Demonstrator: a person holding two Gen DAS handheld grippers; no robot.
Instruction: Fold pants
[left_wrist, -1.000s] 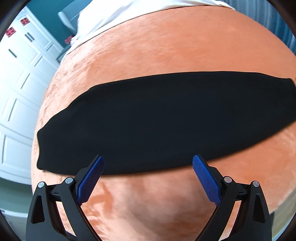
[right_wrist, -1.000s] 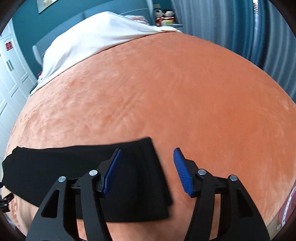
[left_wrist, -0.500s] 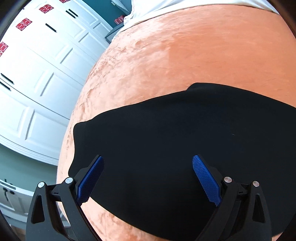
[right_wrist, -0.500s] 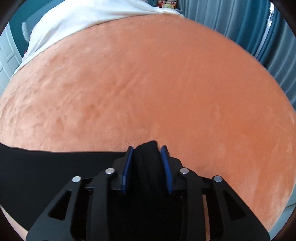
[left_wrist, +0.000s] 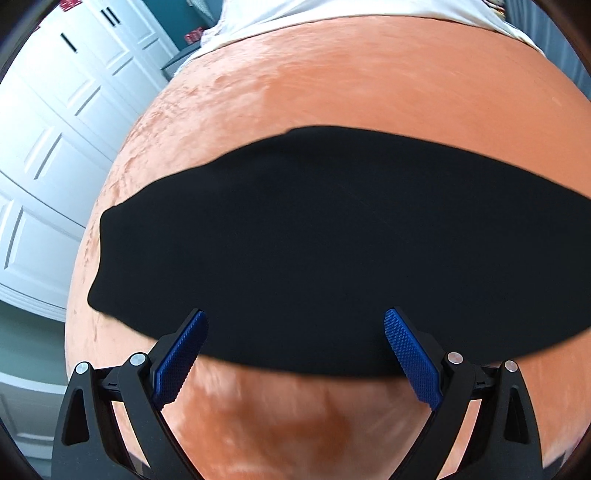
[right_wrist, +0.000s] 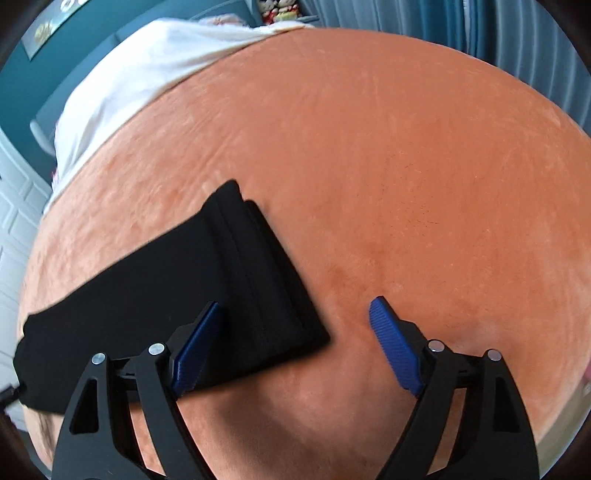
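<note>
Having clenched the pants' (right_wrist: 155, 295) layered end half a second ago, the right gripper (right_wrist: 295, 332) is now hovering released beside it, the left gripper (left_wrist: 295, 341) likewise spread, the long fold seemingly lying settled on the orange bed (right_wrist: 388, 166) near white wardrobe doors (left_wrist: 55, 129)

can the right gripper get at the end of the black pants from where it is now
Probably yes. The right gripper is open, and the near corner of the black pants lies between its jaws on the orange blanket, with nothing covering it.
</note>
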